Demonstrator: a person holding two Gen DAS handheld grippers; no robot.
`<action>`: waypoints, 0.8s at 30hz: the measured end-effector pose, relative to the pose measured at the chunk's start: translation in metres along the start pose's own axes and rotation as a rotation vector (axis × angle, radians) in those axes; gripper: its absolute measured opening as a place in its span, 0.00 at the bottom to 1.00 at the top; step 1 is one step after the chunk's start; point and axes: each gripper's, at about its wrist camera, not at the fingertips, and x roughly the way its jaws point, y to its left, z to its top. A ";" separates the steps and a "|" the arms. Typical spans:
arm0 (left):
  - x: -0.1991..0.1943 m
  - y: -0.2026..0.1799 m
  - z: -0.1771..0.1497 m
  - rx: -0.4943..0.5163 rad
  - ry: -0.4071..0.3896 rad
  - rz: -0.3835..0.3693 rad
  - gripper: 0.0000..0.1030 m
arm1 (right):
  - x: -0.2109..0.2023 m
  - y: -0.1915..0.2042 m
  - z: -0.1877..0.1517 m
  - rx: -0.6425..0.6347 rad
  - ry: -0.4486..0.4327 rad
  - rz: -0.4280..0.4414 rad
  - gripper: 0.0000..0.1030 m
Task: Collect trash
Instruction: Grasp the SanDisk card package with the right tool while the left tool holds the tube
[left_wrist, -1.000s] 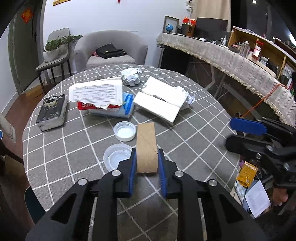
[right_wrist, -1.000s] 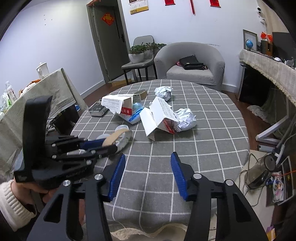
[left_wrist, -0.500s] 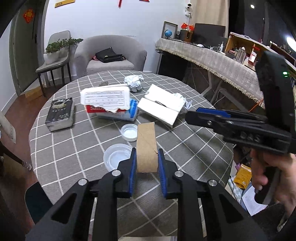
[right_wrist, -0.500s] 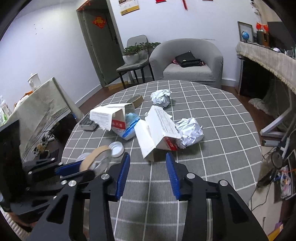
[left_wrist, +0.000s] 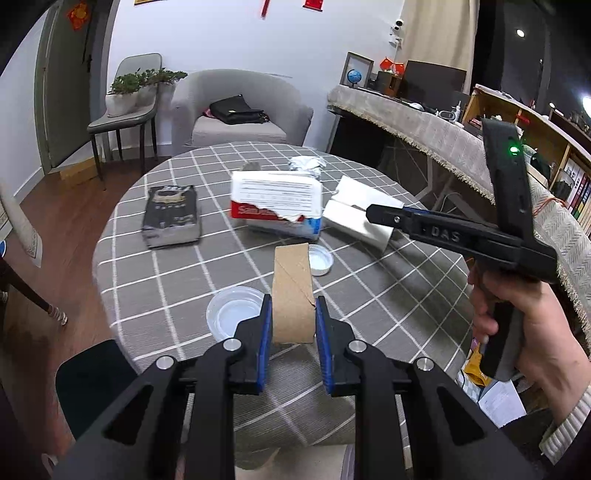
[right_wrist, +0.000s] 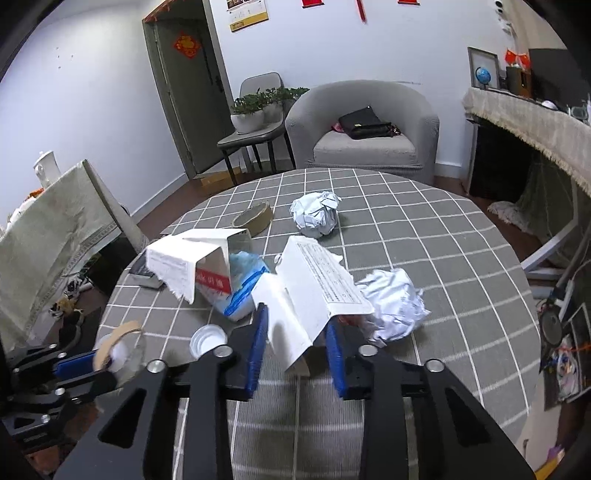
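My left gripper (left_wrist: 291, 317) is shut on a brown cardboard tube (left_wrist: 291, 291), held above the near edge of the round checked table (left_wrist: 155, 273). In the right wrist view that tube (right_wrist: 118, 338) shows at the lower left. My right gripper (right_wrist: 295, 339) is closing its jaws around the near corner of a torn white carton (right_wrist: 314, 284); a thin gap still shows at the right pad. From the left wrist view the right gripper (left_wrist: 373, 216) reaches over that carton (left_wrist: 351, 218). More trash lies around: a red-and-white torn box (right_wrist: 199, 262) and two crumpled paper balls (right_wrist: 316, 218) (right_wrist: 395, 306).
A white cap (left_wrist: 319, 260), a clear lid (left_wrist: 234, 312), a dark book (left_wrist: 171, 214) and a tape roll (right_wrist: 253, 221) lie on the table. Behind it stand a grey armchair (right_wrist: 365, 122) and a chair with plants (left_wrist: 125, 110). A draped counter (left_wrist: 443, 136) runs along the right.
My right gripper has moved forward over the table to the white carton and narrowed its jaws around it. The left gripper has shifted with the tube still held.
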 end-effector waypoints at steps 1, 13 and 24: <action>-0.001 0.003 -0.001 -0.005 0.002 0.002 0.23 | 0.002 -0.001 0.001 -0.001 -0.002 -0.003 0.18; -0.041 0.040 -0.004 -0.043 -0.034 0.037 0.23 | -0.012 0.027 0.016 -0.050 -0.071 -0.073 0.00; -0.088 0.091 -0.003 -0.085 -0.070 0.129 0.23 | -0.057 0.086 0.028 -0.071 -0.180 -0.089 0.00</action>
